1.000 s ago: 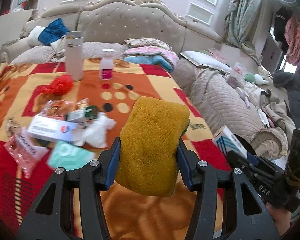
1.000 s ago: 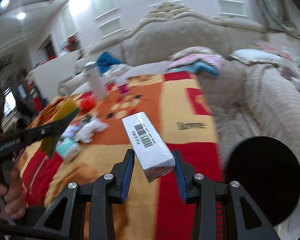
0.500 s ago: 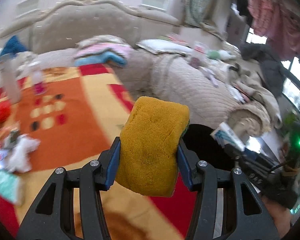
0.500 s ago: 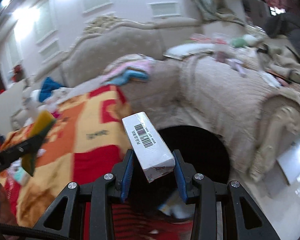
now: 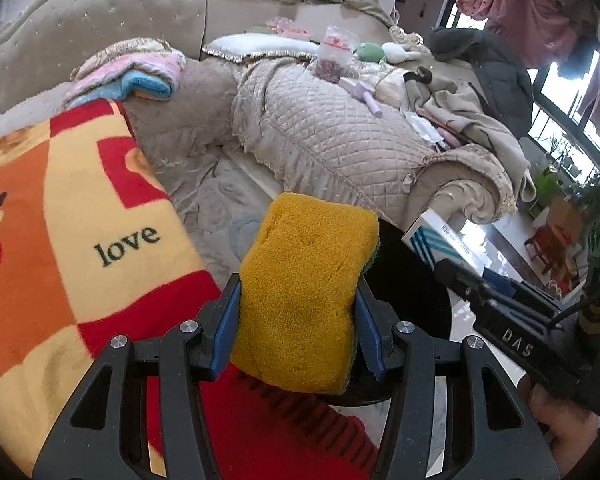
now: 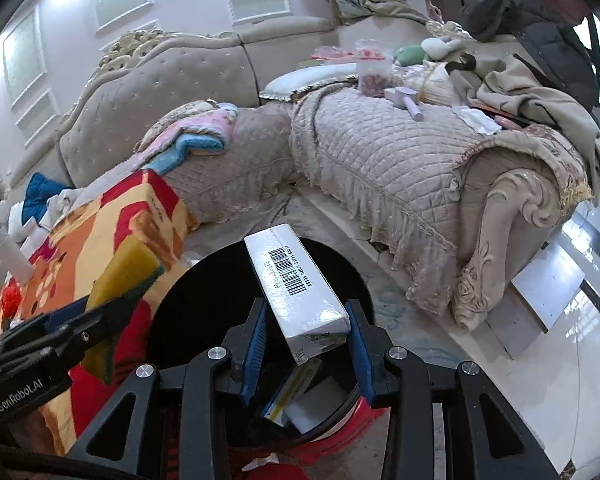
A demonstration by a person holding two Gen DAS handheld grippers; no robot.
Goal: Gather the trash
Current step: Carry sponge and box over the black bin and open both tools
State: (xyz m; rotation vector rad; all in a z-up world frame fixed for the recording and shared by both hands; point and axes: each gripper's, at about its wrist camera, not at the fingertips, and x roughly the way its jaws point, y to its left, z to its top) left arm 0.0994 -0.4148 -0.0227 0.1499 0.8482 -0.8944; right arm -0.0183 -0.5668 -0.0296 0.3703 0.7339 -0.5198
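1. Quilted beige sofas (image 6: 380,152) fill the background, and a bench draped in a red, orange and yellow patterned blanket (image 5: 80,248) runs along the left of both views.
2. Beside the blanket's edge on the floor stands a round black trash bin (image 6: 204,304) with its mouth wide open; a yellow-edged carton and a white packet already lie inside.
3. From the right wrist view, the bin's mouth lies directly under and just ahead of the right tongs (image 6: 306,344), so I judge this hand to be the nearer one and the drop to be straight down.
4. The right tongs are partly spread and pinch a long white cardboard box with a barcode (image 6: 296,284) at its near end; its long axis points away from the tongs, tilting up over the bin.
5. The left tongs (image 5: 296,320) sit just beside the bin, at the blanket's edge, with the dark rim showing behind them.
6. They are spread about halfway and clamp a thick yellow sponge with a green scouring back (image 5: 304,296) by its sides, its length standing upright.
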